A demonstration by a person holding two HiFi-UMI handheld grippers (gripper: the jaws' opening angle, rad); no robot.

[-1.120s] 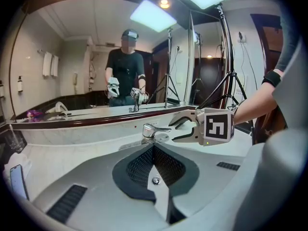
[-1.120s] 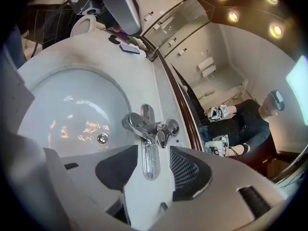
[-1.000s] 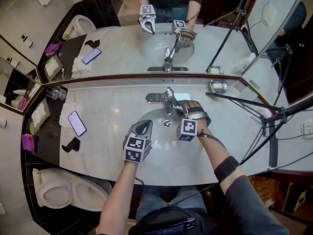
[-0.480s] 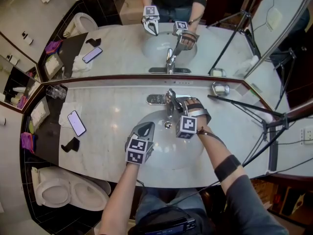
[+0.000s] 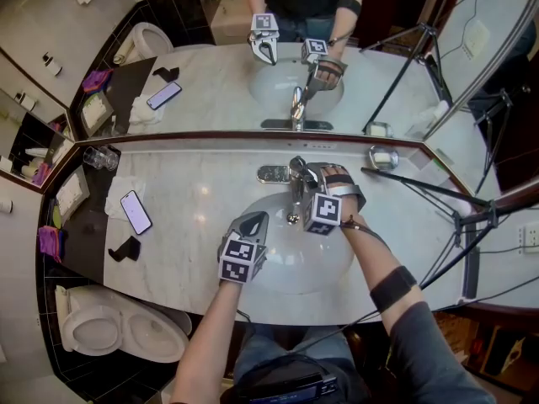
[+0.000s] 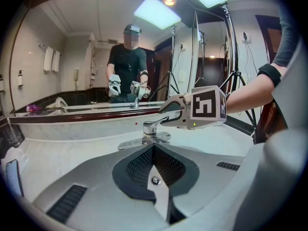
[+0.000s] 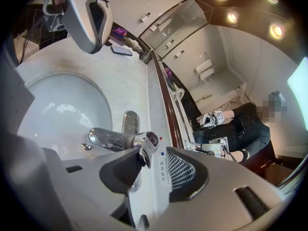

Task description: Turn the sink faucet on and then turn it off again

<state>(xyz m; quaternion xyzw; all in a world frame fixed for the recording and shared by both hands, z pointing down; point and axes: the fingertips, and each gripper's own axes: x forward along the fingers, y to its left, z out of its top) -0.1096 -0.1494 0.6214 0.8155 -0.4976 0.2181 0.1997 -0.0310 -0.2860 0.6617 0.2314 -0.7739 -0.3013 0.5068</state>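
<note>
We hold the right tool (image 5: 308,178) at the faucet (image 5: 294,187), which stands at the back rim of the sink (image 5: 278,263), in the middle of the pale marble worktop (image 5: 189,225) and just below the mirror (image 5: 210,74). In the right gripper view this tool (image 7: 153,166) is released: its jaws stand apart with the round end of the faucet handle (image 7: 145,147) between them. The handle lies against the left-hand pad, and a strip of worktop shows between it and the other pad. The chrome spout (image 7: 108,138) reaches out over the white basin (image 7: 53,114).

We hold the left tool (image 5: 252,222) over the near-left part of the basin, apart from the faucet. In the left gripper view it (image 6: 154,150) is clenched, with the pads meeting at the tip and nothing between them; the faucet (image 6: 150,127) and the right tool's marker cube (image 6: 208,106) show beyond it.

To the left on the worktop lie a phone (image 5: 135,212) and a glass (image 5: 106,158); a soap dish (image 5: 383,157) sits to the right.
</note>
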